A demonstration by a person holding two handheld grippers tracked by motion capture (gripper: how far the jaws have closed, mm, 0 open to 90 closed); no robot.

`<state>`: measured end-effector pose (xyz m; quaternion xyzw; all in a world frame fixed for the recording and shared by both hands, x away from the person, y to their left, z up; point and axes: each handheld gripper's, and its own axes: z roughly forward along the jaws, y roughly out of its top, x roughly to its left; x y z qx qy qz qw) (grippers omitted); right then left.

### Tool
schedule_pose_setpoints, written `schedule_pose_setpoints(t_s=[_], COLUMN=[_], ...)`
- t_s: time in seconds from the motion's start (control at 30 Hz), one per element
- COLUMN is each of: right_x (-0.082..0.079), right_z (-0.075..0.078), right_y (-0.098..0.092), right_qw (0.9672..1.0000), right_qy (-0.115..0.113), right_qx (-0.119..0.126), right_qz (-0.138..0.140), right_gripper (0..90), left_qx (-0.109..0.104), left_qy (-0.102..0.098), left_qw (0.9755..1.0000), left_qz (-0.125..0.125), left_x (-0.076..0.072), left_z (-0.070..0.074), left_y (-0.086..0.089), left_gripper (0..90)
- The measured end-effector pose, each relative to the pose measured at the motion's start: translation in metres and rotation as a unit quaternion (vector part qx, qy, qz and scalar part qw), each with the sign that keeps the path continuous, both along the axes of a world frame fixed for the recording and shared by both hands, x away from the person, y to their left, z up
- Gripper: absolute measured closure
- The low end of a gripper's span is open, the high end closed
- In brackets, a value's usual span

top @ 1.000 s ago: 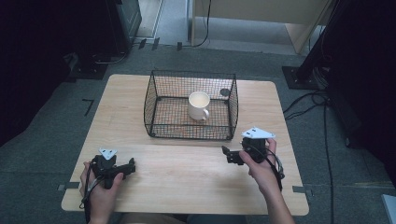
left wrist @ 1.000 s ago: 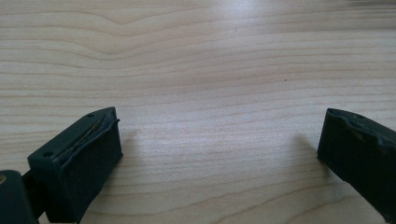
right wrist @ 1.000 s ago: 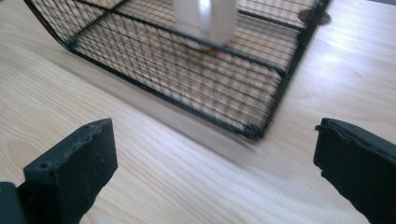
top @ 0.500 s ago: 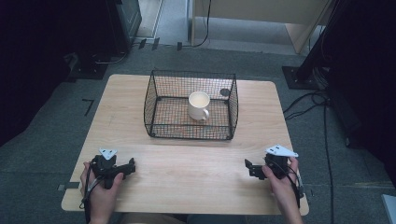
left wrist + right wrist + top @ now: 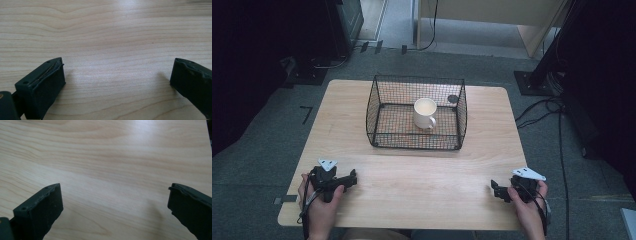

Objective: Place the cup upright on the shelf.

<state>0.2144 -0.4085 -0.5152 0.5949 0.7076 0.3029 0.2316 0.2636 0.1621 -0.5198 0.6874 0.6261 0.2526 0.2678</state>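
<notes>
Mug [image 5: 424, 113], a plain white cylinder with a small loop handle and a smooth glazed look, stands upright inside a black wire basket [image 5: 382, 95] whose fine square mesh forms four outward-leaning walls and an open top. That basket sits on the far half of the worktop [image 5: 412, 175], roughly midway between its left and right edges, and a small dark round object [image 5: 453, 99] shows near the basket's far right corner, too small to identify. Pale wood with long wavy grain lines and a matt finish makes up the worktop, a rectangle with rounded corners. Both tools rest low at the near edge, well apart from the mug: the left gripper [image 5: 349, 178] near the near left corner, held in the left hand [image 5: 319, 207], and the right gripper [image 5: 495, 189] near the near right corner, held in the right hand [image 5: 529, 207]. Each is black and blocky with a grey three-cornered plate on top. In the left gripper view its jaws stand wide apart with bare wood between them and nothing gripped; the right gripper view shows the same, jaws spread wide over bare grain, empty. The mug lies forward of both, between them across the table's width
</notes>
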Motion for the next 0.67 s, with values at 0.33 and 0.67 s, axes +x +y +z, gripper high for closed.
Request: schedule_pose_setpoints(t_s=[0.33,0.67], right_x=[-0.0060,-0.0061], right_z=[-0.0123,-0.0125], right_y=[-0.0064,-0.0062], right_qw=[0.9998,0.9998], right_qy=[-0.004,-0.005], right_qx=[-0.002,-0.002], right_qz=[-0.018,-0.017], right_gripper=[0.0,0.0], left_qx=[0.000,0.001], left_qy=[0.000,0.000], left_qw=[1.0000,1.0000], left_qz=[0.000,0.002], left_x=[0.0000,-0.0001], left_z=[0.0000,0.0000], left_y=[0.0000,0.0003], left_gripper=[0.0,0.0])
